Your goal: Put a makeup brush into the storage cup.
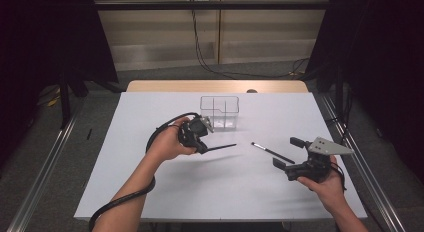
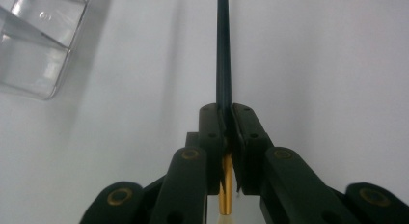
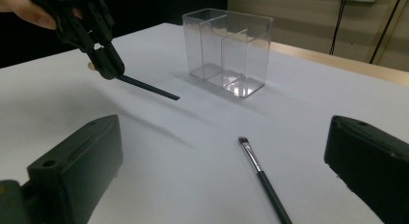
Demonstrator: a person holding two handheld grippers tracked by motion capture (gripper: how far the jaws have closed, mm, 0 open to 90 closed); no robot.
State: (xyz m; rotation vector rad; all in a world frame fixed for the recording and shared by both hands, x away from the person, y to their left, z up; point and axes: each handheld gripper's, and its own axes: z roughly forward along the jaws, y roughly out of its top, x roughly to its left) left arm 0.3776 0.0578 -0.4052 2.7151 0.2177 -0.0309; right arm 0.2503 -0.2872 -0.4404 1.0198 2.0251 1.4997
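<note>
Table [image 1: 150, 192] white, wide bare room along near edge; wooden strip at far edge, grey floor and rails around; left gripper [image 1: 202, 148] clamped tight on dark brush [image 1: 220, 147], lifted clear of the surface, handle pointing right; clear organizer [image 1: 220, 112] just beyond, near far edge, upright; second brush [image 1: 272, 152] flat mid-table, open room around; right gripper [image 1: 287, 157] jaws wide apart, holding nothing, near right edge.
</note>
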